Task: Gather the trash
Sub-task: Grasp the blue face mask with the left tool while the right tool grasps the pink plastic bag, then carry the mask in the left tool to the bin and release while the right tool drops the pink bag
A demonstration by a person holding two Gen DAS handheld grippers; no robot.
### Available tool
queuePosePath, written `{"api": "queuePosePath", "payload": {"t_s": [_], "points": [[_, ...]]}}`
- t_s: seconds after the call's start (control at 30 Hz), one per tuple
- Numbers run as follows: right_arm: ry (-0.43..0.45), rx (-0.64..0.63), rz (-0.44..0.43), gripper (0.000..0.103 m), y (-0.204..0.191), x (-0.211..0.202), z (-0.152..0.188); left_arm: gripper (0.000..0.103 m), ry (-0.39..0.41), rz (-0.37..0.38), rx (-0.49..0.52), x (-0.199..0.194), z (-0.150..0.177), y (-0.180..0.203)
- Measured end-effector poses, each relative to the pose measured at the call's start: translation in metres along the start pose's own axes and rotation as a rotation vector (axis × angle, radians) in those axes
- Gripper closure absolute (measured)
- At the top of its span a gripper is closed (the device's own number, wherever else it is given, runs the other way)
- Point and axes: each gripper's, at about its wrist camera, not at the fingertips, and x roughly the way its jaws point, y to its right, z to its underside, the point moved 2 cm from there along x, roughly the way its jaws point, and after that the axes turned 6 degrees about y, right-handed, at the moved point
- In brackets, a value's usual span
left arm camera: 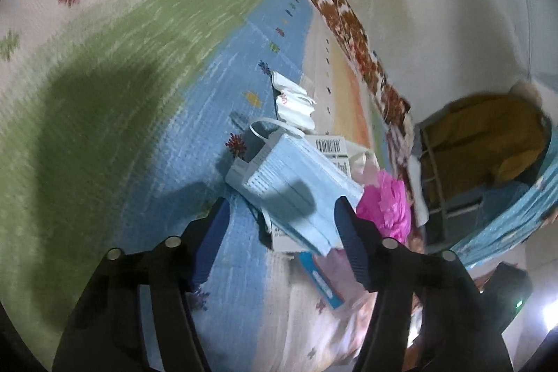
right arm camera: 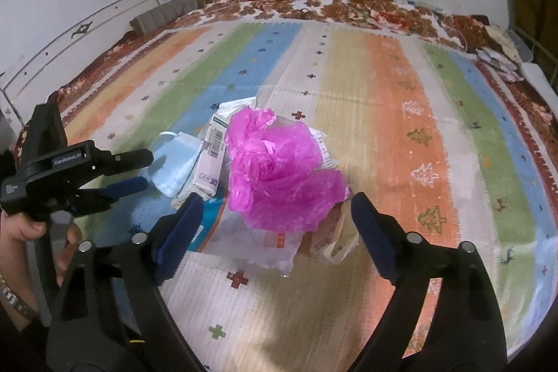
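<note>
**Hand-held grippers spread over a trash pile on the bed**

Right hand-held gripper (right arm camera: 277,217) hovers with jaws spread wide, holding nothing, just before one crumpled pink plastic bag (right arm camera: 279,169). Left hand-held gripper (left arm camera: 280,217) is likewise wide and holding nothing, its fingers either side of one light blue face mask (left arm camera: 300,183). Trash lies heaped mid-bed on the striped bedspread (right arm camera: 383,93): white wrappers (right arm camera: 265,239) under the bag, one barcoded carton (right arm camera: 211,159) between mask and bag. Beyond, a folded white packet (left arm camera: 293,103) lies slightly apart.
</note>
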Motion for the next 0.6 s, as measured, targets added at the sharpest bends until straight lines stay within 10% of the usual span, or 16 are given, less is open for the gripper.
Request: {"api": "queuePosePath", "payload": {"t_s": [0.23, 0.4, 0.6], "points": [[-0.037, -0.021, -0.015, 0.046, -0.004, 0.022, 0.0, 0.072, 0.019, 0.048, -0.054, 0.012, 0.0, -0.004], [-0.069, -0.03, -0.013, 0.081, -0.007, 0.03, 0.001, 0.1, 0.036, 0.067, -0.024, 0.007, -0.005, 0.001], [-0.056, -0.002, -0.025, 0.093, -0.005, 0.018, -0.005, 0.101, 0.062, 0.06, 0.021, -0.008, -0.01, 0.023]]}}
